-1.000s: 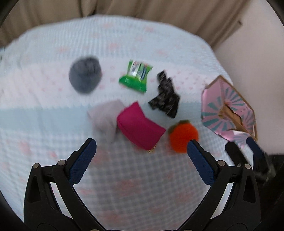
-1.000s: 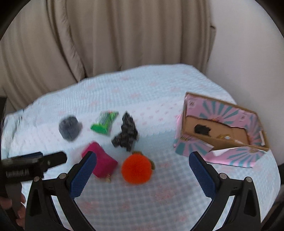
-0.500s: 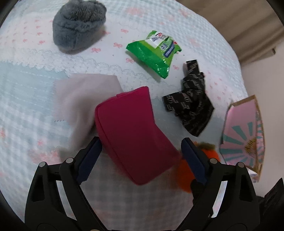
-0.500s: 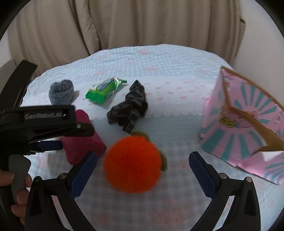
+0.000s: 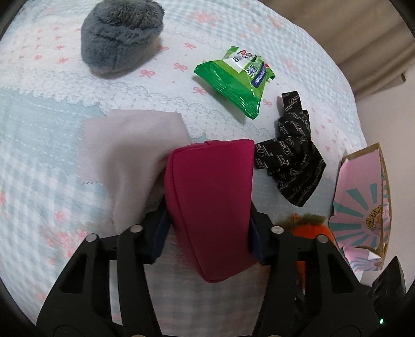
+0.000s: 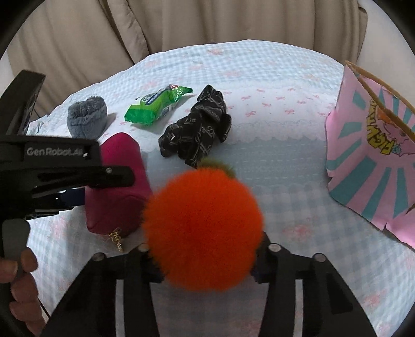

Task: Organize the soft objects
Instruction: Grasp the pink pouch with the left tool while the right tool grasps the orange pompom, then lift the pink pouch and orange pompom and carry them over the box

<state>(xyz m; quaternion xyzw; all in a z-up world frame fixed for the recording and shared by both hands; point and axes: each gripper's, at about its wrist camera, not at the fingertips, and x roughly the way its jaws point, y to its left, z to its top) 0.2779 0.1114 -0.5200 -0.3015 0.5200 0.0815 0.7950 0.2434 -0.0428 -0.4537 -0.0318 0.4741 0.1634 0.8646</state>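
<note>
My left gripper is shut on the sides of a magenta pouch that rests on the bedspread; the pouch also shows in the right wrist view. My right gripper is shut on a fluffy orange plush ball with a green tuft, seen partly in the left wrist view. A pink and teal cardboard box stands open at the right, also in the left wrist view.
On the bedspread lie a grey cloth beside the pouch, a grey furry slipper-like plush, a green wipes pack and a black patterned fabric. Beige curtains hang behind the bed.
Both grippers moved down and forward and closed: the left one onto the magenta pouch, the right one onto the orange plush ball.
</note>
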